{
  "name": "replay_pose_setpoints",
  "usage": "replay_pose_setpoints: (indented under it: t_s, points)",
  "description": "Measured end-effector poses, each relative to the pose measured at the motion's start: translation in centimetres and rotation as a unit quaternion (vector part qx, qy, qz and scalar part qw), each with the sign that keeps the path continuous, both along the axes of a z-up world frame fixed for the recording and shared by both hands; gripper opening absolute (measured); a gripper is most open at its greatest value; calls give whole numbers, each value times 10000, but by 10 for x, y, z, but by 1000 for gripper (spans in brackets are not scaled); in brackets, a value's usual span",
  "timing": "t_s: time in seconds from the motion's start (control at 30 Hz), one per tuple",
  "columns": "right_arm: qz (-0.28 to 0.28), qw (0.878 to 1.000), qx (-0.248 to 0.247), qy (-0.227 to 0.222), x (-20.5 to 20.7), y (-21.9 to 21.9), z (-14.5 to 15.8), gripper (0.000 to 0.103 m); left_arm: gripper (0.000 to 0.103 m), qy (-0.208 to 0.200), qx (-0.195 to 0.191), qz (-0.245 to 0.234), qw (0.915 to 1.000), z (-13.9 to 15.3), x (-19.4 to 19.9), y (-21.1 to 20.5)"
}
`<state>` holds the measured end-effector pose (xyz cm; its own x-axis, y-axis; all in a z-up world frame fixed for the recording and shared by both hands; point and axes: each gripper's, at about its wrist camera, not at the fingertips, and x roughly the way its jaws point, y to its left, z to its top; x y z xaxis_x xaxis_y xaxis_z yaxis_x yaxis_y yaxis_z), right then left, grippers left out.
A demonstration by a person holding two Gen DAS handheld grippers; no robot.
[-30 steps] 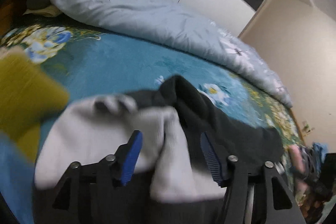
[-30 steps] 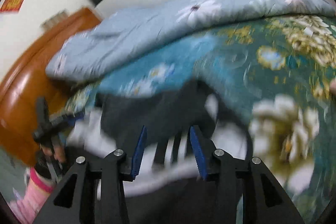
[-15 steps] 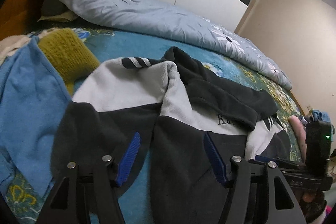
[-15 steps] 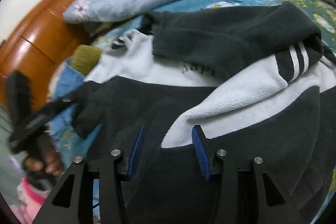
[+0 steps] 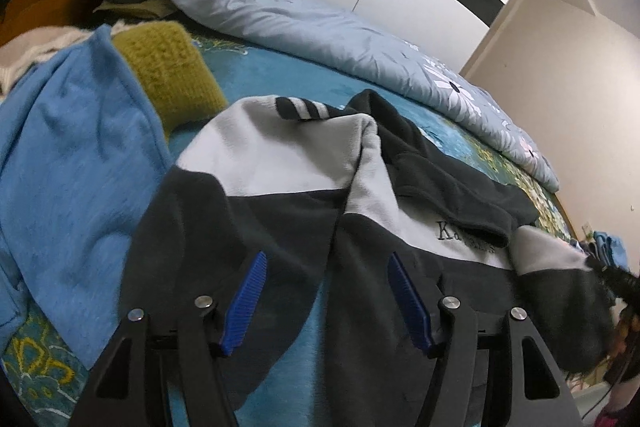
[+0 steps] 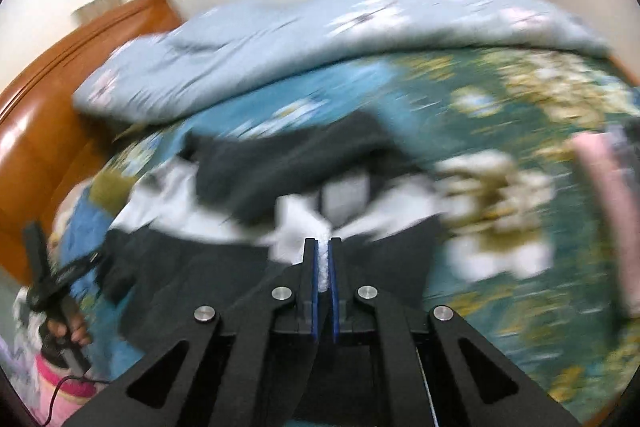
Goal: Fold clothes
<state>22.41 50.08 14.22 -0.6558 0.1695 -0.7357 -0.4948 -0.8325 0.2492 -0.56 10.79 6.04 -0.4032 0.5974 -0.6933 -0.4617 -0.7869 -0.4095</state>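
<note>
Since half a second ago: right gripper (image 6: pixel 323 267) fingers closed, now pinching white fleece of sweatshirt (image 5: pixel 280 163); left gripper (image 5: pixel 324 299) fingers spread, holding nothing, over its dark hem. Sweatshirt lies rumpled on bed (image 5: pixel 288 75) beside blue garment (image 5: pixel 72 163). Advice: draw pinched edge taut, flatten before folding.

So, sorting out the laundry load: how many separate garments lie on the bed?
3: black-and-grey sweatshirt in the middle, blue garment at its left, mustard knit behind that. The pale pile at far left may hide more.

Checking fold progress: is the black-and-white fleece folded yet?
Not yet: the fleece lies rumpled, one sleeve flopped across its chest; the right tool pinches a white edge.
</note>
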Motion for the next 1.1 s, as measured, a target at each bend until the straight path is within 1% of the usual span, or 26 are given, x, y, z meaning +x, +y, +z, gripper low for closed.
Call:
replay_pose_setpoints:
  t_s: [0.1,0.2,0.3,0.4,0.5,0.57,0.67,0.7,0.73,0.77,0.83,0.9,0.97,1.0,1.03,1.07,1.1]
  points:
    - [-639,9973,370,-53,22,40,20,4,67,-64,41,82,9999,-4,-4,-5]
    - [-1163,9909,655,-170,39,76,33,4,67,-66,39,178,9998,-6,-8,-10]
    - [-1685,9812,888,-310,47,106,31,4,67,-48,40,299,9995,-5,-11,-17]
    - [-2324,9669,967,-413,56,136,22,4,67,-11,19,452,9990,-2,-14,-30]
    - [-2709,9540,1147,-573,56,148,14,4,67,50,-23,629,9980,1,-16,-45]
    - [-2668,9539,1177,-713,48,149,7,4,67,82,-89,721,9973,1,-17,-53]
    - [-2297,9639,1122,-748,40,138,1,5,67,60,-213,828,9963,-3,-20,-62]
    - [-2198,9660,1166,-711,40,131,2,7,67,28,-260,855,9960,-6,-22,-62]
    - [-2121,9672,1240,-648,40,122,6,14,67,-6,-328,894,9955,-9,-23,-63]
    - [-2045,9682,1314,-585,41,114,9,17,67,-40,-396,932,9949,-12,-25,-63]
    - [-1859,9721,1381,-372,44,96,17,38,67,-128,-503,939,9942,-19,-27,-61]
    - [-1601,9761,1454,-204,46,77,22,41,67,-188,-573,863,9944,-24,-27,-57]
    - [-1308,9795,1530,-87,47,57,25,43,66,-162,-695,774,9944,-26,-25,-49]
    - [-1187,9809,1541,-81,46,48,24,43,60,-129,-760,741,9943,-26,-23,-45]
    - [-1076,9826,1511,-82,44,42,22,43,37,-82,-831,722,9939,-25,-21,-43]
    - [-987,9842,1468,-72,43,37,19,43,25,-35,-902,704,9934,-24,-20,-40]
    - [-920,9855,1425,-54,42,33,18,43,9,17,-978,697,9928,-23,-18,-37]
